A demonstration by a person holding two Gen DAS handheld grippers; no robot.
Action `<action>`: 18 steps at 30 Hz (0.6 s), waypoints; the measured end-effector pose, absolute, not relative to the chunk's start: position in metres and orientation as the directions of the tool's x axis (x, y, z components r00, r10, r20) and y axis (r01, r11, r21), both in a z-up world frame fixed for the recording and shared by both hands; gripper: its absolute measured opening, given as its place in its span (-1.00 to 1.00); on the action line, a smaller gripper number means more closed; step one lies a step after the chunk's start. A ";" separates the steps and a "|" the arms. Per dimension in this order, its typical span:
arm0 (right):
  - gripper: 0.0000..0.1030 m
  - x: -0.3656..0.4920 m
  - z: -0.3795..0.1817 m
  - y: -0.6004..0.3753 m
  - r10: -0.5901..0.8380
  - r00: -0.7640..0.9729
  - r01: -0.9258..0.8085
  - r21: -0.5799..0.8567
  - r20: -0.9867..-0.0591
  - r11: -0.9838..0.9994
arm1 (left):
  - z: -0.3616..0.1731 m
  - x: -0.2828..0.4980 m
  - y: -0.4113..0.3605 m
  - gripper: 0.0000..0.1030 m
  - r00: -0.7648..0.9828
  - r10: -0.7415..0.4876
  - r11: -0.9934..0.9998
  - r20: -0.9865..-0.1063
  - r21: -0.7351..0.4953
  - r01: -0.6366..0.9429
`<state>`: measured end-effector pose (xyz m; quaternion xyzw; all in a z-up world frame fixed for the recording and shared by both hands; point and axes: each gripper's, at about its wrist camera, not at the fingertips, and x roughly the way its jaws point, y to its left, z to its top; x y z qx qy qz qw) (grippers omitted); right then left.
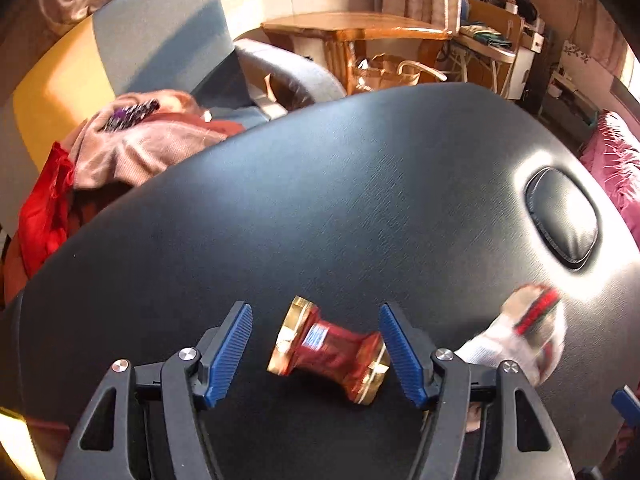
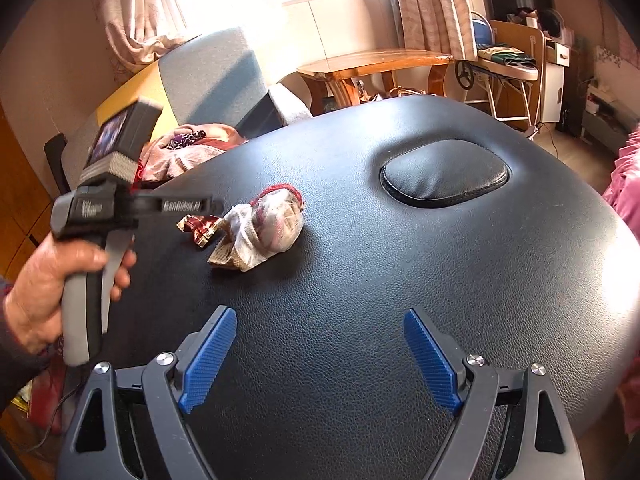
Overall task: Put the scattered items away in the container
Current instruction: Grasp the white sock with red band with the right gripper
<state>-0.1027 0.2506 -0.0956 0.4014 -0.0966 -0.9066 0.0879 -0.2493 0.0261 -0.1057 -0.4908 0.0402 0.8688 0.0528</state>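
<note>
So my left gripper [image 1: 316, 350] is spread wide, blue pads on either side of a red-and-gold candy wrapper [image 1: 330, 356] lying on the black padded table [image 1: 320, 200], low in the middle of the left wrist frame. The right-hand pad looks right up against the wrapper's gold end, the left one is clear of it, so nothing's clamped.

In the right wrist view my left hand [image 2: 48, 292] shows at the left edge, fist wrapped around the grey handle, the tool angled up toward the upper left of the frame.

My right gripper [image 2: 320, 356] hangs released over bare table at the bottom of its frame, holding nothing.

A rolled-up sock [image 2: 266, 228] with a red cuff sits just beside the wrapper, centre-left in the right wrist view. It's blurry at lower right in the left view.
</note>
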 end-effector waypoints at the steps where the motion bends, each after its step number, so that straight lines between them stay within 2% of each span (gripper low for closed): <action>1: 0.68 -0.104 -0.095 0.250 -0.238 -0.663 0.085 0.244 -0.710 -0.966 | -0.108 -0.246 0.023 0.27 -0.509 0.050 -0.992 -0.859 0.016 -0.123; 6: 0.68 -0.122 -0.085 0.244 -0.260 -0.680 0.122 0.243 -0.686 -0.962 | -0.118 -0.228 0.008 0.27 -0.489 0.036 -0.997 -0.871 0.004 -0.081; 14: 0.68 -0.181 -0.065 0.199 -0.252 -0.711 0.231 0.120 -0.657 -0.965 | -0.122 -0.189 -0.013 0.26 -0.485 0.034 -0.999 -0.874 -0.018 -0.038; 18: 0.53 -0.210 -0.071 0.173 -0.228 -0.685 0.262 0.059 -0.692 -0.963 | -0.115 -0.185 -0.024 0.26 -0.507 0.060 -0.998 -0.860 -0.051 -0.031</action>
